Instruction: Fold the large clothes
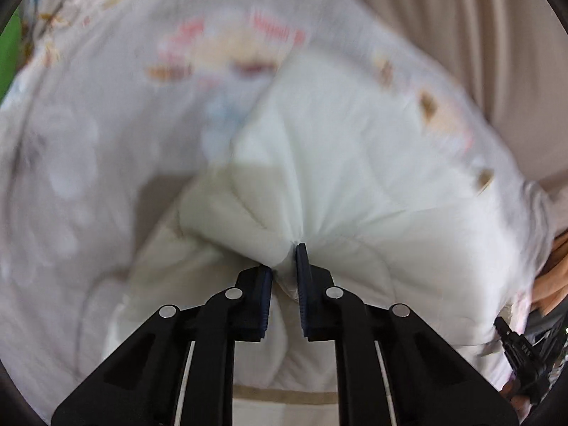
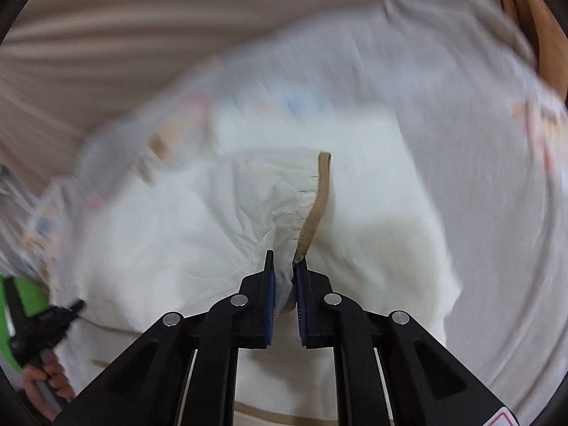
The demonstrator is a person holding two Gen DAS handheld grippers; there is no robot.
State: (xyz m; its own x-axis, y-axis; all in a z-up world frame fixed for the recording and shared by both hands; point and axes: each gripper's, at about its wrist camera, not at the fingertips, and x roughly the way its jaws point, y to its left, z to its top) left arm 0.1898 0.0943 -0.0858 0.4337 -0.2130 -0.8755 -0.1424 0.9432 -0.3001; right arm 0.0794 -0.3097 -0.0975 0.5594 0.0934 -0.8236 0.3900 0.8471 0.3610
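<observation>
A large white quilted blanket (image 1: 355, 184) with tan edging lies bunched over a printed bed sheet (image 1: 88, 124). My left gripper (image 1: 284, 259) is shut on a pinched fold of the white blanket. My right gripper (image 2: 284, 259) is shut on the blanket's edge (image 2: 248, 213), right where the tan trim strip (image 2: 317, 198) runs up from the fingers. Each view shows the other gripper at its edge: the right gripper (image 1: 522, 348) at lower right, the left gripper (image 2: 42, 323) at lower left, held by a hand. Both views are motion-blurred.
The sheet carries pale cartoon prints (image 1: 230, 46). A beige pleated curtain (image 1: 479, 35) hangs behind the bed, also in the right wrist view (image 2: 106, 35). Something green (image 1: 9, 46) shows at the far left edge.
</observation>
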